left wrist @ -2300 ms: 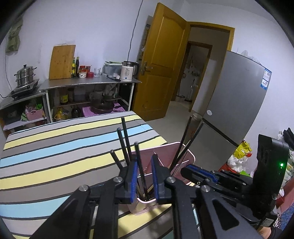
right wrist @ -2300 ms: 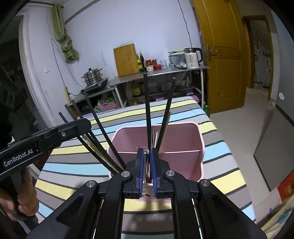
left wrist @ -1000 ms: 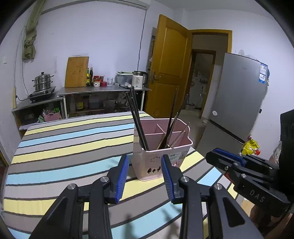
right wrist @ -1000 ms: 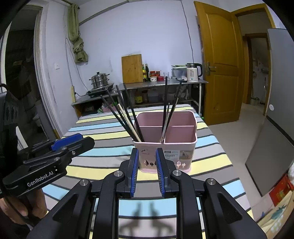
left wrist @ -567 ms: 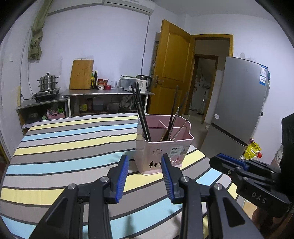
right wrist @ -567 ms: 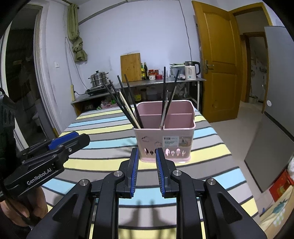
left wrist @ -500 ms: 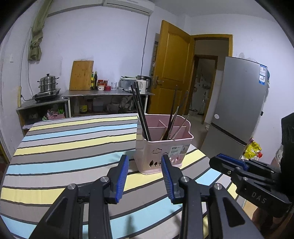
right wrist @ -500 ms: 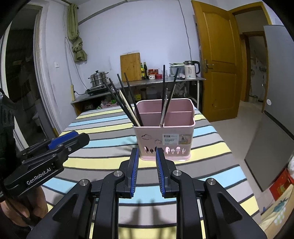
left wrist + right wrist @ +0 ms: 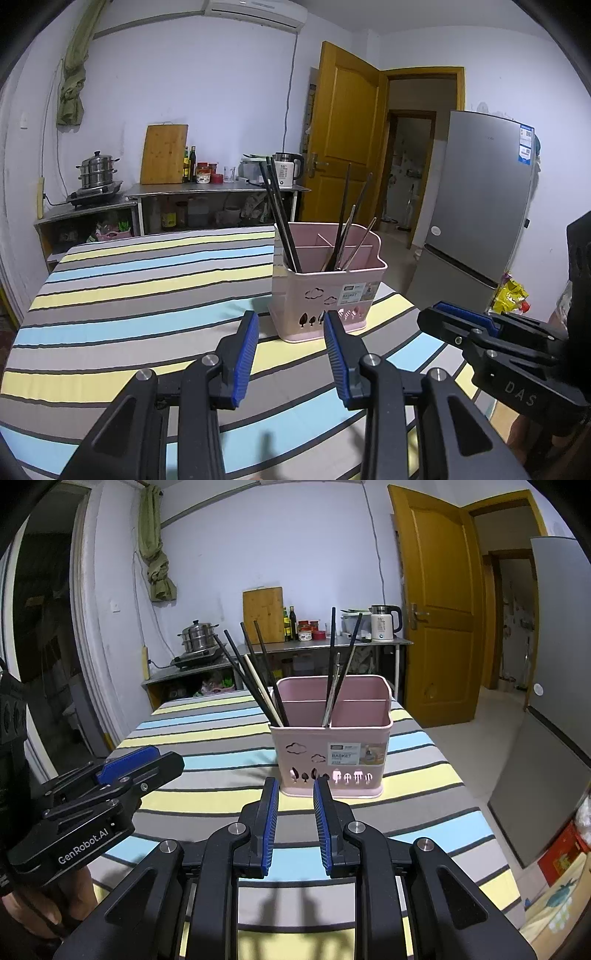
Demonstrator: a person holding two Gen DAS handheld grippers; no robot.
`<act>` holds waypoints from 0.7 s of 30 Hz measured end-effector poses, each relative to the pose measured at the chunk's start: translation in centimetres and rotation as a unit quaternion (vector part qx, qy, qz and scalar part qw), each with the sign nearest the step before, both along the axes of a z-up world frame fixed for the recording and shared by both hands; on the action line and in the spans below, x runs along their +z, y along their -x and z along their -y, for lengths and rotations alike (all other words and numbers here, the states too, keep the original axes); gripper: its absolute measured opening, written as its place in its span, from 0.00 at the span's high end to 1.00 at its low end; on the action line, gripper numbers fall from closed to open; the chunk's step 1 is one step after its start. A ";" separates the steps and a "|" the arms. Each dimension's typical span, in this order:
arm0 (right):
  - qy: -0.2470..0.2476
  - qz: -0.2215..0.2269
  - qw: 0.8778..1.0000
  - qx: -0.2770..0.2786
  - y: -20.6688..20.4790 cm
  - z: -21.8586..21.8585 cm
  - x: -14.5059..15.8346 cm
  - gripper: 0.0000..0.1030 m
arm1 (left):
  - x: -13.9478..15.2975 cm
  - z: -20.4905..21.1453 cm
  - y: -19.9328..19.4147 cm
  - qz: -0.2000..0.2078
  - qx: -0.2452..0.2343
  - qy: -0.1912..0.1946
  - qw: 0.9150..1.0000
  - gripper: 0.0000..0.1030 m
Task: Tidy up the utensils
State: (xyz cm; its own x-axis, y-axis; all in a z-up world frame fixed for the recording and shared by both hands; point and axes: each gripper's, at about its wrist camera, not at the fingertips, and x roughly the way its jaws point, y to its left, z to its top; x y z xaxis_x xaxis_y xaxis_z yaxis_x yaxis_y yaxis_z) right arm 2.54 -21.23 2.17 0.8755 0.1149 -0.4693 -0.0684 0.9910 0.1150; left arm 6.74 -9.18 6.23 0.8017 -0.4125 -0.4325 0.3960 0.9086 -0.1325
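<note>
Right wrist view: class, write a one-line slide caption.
Open right gripper before a pink plastic basket of black chopsticks on a striped tablecloth.

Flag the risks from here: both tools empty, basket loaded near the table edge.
1. The pink basket stands close to the table's right edge; a nudge could push it off.
2. The chopsticks lean far out over its left rim; a passing left tool or right tool could catch them and tip it.
3. Tall sticks in a light-looking basket probably make it top-heavy.
</note>
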 end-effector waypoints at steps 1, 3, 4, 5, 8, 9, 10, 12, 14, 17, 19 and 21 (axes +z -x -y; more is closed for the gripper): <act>0.000 0.000 1.000 0.000 0.0 0.0 0.0 0.80 | 0.0 0.0 0.1 0.000 0.000 0.000 1.000 0.65; -0.001 0.000 1.000 0.001 0.0 -0.1 0.0 0.80 | 0.0 0.0 0.1 0.000 0.000 0.000 1.000 0.65; 0.000 0.000 1.000 0.000 0.0 -0.1 -0.1 0.80 | 0.0 0.0 0.1 0.000 0.000 0.000 1.000 0.65; 0.000 0.000 1.000 0.000 0.0 -0.1 -0.1 0.80 | 0.0 0.0 0.1 0.000 0.000 0.000 1.000 0.65; 0.000 0.000 1.000 0.000 0.0 -0.1 -0.1 0.80 | 0.0 0.0 0.2 0.001 0.000 -0.001 1.000 0.65; 0.000 -0.001 1.000 0.000 0.0 -0.1 -0.1 0.80 | -0.1 0.0 0.2 0.001 0.000 -0.001 1.000 0.65; 0.000 -0.001 1.000 0.000 0.0 -0.1 -0.1 0.80 | 0.0 0.0 0.2 0.001 0.000 -0.001 1.000 0.65; -0.001 -0.001 1.000 0.001 0.0 -0.1 -0.1 0.80 | -0.1 0.0 0.2 0.001 0.000 -0.001 1.000 0.65; -0.001 -0.001 1.000 0.001 0.0 -0.2 -0.1 0.80 | 0.0 0.0 0.2 0.001 0.000 -0.001 1.000 0.65; 0.000 -0.001 1.000 0.000 0.0 -0.2 -0.1 0.80 | -0.1 0.0 0.2 0.000 0.000 0.001 1.000 0.65; -0.001 0.000 1.000 0.000 0.0 -0.2 -0.1 0.80 | -0.1 0.0 0.2 -0.001 0.000 0.003 1.000 0.65; 0.000 -0.001 1.000 0.000 0.0 -0.2 -0.1 0.80 | -0.2 0.0 0.3 -0.002 0.001 0.002 1.000 0.65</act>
State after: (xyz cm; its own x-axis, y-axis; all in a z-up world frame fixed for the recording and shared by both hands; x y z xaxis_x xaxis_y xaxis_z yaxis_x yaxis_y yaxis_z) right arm 2.51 -21.08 2.09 0.8746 0.1152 -0.4709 -0.0681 0.9909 0.1160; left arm 6.49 -9.18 6.04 0.8011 -0.4130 -0.4332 0.3940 0.9087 -0.1377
